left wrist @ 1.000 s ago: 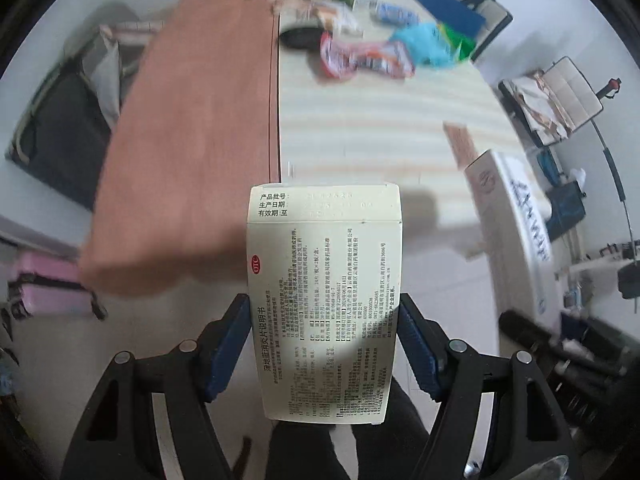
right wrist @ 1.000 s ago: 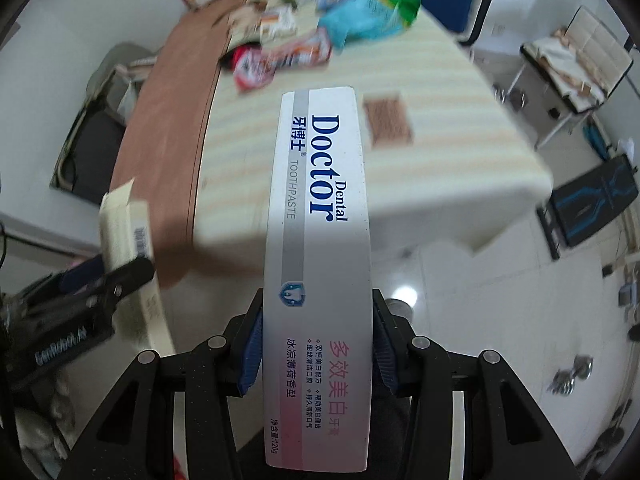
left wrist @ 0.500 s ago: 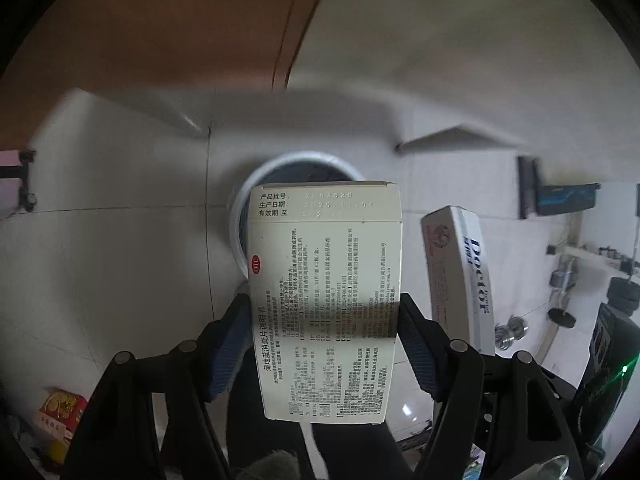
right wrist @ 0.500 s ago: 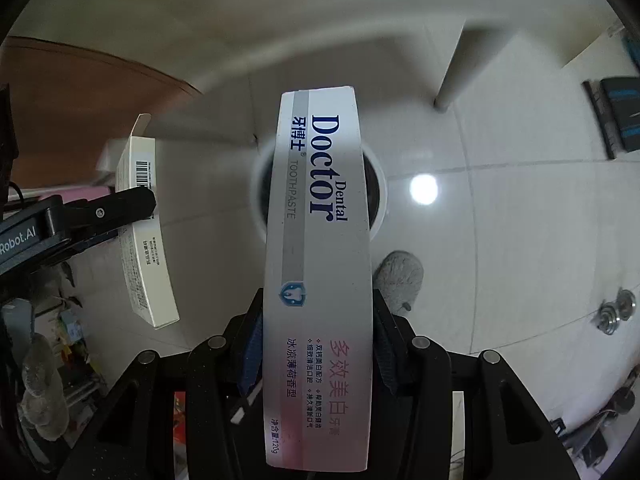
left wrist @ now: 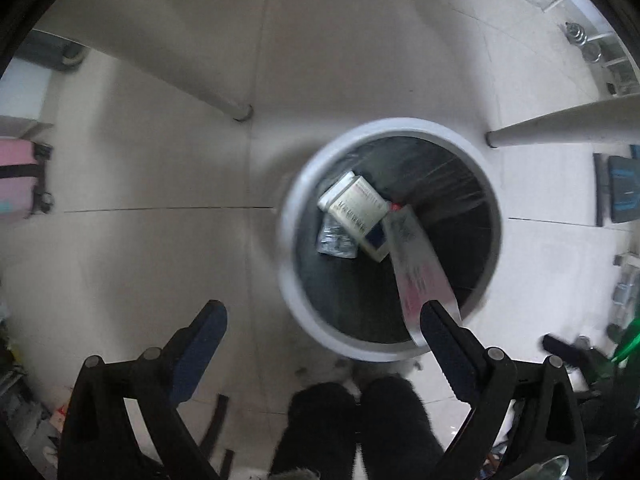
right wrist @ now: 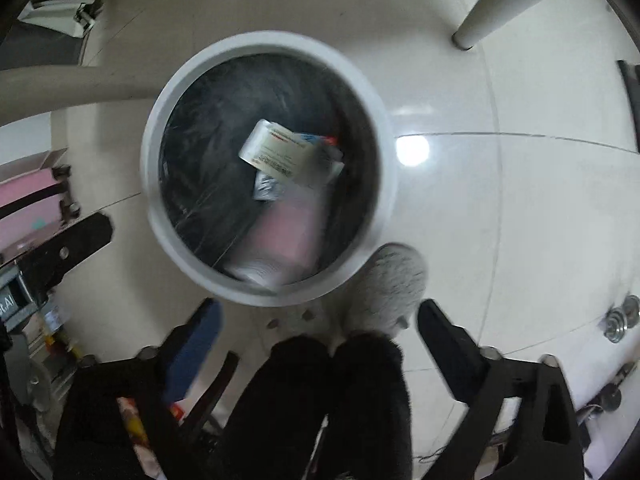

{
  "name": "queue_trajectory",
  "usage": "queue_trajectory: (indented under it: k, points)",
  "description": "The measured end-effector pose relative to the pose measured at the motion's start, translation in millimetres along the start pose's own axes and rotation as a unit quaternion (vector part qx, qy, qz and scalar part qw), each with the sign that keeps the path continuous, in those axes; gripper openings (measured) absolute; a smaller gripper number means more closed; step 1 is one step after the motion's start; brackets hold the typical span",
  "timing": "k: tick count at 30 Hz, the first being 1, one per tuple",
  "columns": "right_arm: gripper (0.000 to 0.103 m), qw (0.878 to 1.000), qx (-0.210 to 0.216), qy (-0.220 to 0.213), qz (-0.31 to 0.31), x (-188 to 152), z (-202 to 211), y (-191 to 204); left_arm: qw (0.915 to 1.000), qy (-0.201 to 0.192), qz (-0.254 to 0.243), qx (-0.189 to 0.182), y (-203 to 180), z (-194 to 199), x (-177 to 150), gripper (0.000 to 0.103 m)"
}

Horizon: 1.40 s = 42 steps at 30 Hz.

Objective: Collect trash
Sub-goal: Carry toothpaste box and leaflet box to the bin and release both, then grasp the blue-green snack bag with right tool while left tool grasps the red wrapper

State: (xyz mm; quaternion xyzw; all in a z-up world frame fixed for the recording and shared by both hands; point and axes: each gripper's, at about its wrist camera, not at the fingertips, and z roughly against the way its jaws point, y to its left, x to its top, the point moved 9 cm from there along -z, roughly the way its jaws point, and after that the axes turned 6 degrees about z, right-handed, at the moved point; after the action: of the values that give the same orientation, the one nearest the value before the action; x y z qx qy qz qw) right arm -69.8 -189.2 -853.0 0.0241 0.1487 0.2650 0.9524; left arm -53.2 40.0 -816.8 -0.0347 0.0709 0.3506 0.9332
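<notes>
A round white trash bin point(left wrist: 289, 240) with a dark liner stands on the floor; it also shows in the right wrist view point(right wrist: 384, 184). Inside lie the cream medicine box point(left wrist: 356, 204), seen in the right wrist view too point(right wrist: 288, 156), and the long toothpaste box point(left wrist: 420, 268), blurred and pink in the right wrist view point(right wrist: 284, 232). A silvery blister pack point(left wrist: 334, 240) lies under them. My left gripper point(left wrist: 324, 324) is open and empty, above the bin's near rim. My right gripper point(right wrist: 320, 320) is open and empty, just short of the bin.
Table legs point(left wrist: 224, 100) point(right wrist: 480, 20) stand beside the bin on the pale tiled floor. A pink suitcase point(left wrist: 20, 176) is at the left. The person's dark trousers and a grey slipper point(right wrist: 392, 284) are below the grippers. Dumbbell weights point(right wrist: 620, 320) lie at the right.
Both grippers have opened. The medicine box and the toothpaste box have dropped out of them into the bin. Both views now look straight down at the bin.
</notes>
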Motion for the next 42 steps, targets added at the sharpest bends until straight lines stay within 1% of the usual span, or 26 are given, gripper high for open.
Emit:
queue_trajectory:
  k: [2, 3, 5, 8, 11, 14, 15, 18, 22, 26, 31, 34, 36, 39, 42]
  points:
    - [0.103, 0.999, -0.032, -0.016, 0.001, -3.3, 10.7, -5.8, 0.9999, -0.007, -0.003, 0.011, 5.7, 13.4, -6.0, 0.099]
    - [0.103, 0.999, -0.037, -0.022, 0.003, 4.1, 16.2, -7.2, 0.9998, -0.008, -0.005, 0.017, 8.1, 19.5, -8.1, 0.099]
    - [0.103, 0.998, -0.056, -0.041, 0.014, 3.3, 29.7, -6.9, 0.9996, -0.013, -0.007, 0.024, 11.3, 34.2, -12.1, 0.099]
    - [0.103, 0.996, -0.073, -0.054, 0.012, -1.6, 47.1, -3.9, 0.9994, -0.020, -0.009, 0.027, 16.4, 59.0, -19.6, 0.099]
    - [0.103, 0.995, -0.074, -0.069, 0.002, -7.0, 71.4, 1.8, 0.9991, -0.029, -0.007, 0.029, 17.0, 85.2, -26.7, 0.099]
    - [0.103, 0.994, -0.072, -0.081, -0.006, -11.7, 95.7, 7.3, 0.9991, -0.034, -0.001, 0.023, 16.1, 113.6, -33.6, 0.099]
    - [0.103, 0.994, -0.073, -0.084, -0.007, -15.6, 103.7, 14.7, 0.9991, -0.036, 0.001, 0.021, 12.9, 121.4, -34.6, 0.099]
    - [0.103, 0.992, -0.080, -0.100, -0.003, -21.8, 142.6, 24.1, 0.9991, -0.040, 0.002, 0.014, 6.1, 147.6, -41.7, 0.099]
    - [0.103, 0.989, -0.087, -0.122, 0.003, -40.2, 194.9, 37.2, 0.9987, -0.051, -0.006, 0.007, -1.3, 194.4, -56.2, 0.099]
    - [0.103, 0.987, -0.086, -0.139, 0.005, -65.7, 255.3, 48.2, 0.9980, -0.061, -0.018, 0.002, -4.6, 246.1, -71.9, 0.099]
    - [0.103, 0.986, -0.080, -0.148, 0.007, -95.0, 317.3, 61.5, 0.9965, -0.078, -0.029, -0.008, -7.4, 301.9, -85.1, 0.099]
    - [0.103, 0.985, -0.069, -0.157, 0.005, -113.4, 362.2, 73.0, 0.9946, -0.097, -0.031, -0.019, -7.8, 339.6, -88.1, 0.099]
    - [0.103, 0.984, -0.064, -0.167, 0.003, -119.4, 386.4, 78.5, 0.9930, -0.111, -0.028, -0.029, -7.9, 365.7, -86.0, 0.099]
    - [0.103, 0.980, -0.041, -0.194, -0.012, -120.8, 438.4, 86.5, 0.9885, -0.143, -0.030, -0.037, -13.0, 405.2, -73.1, 0.099]
    - [0.103, 0.974, -0.025, -0.223, -0.022, -109.6, 482.5, 86.7, 0.9820, -0.182, -0.031, -0.039, -22.7, 447.5, -47.8, 0.099]
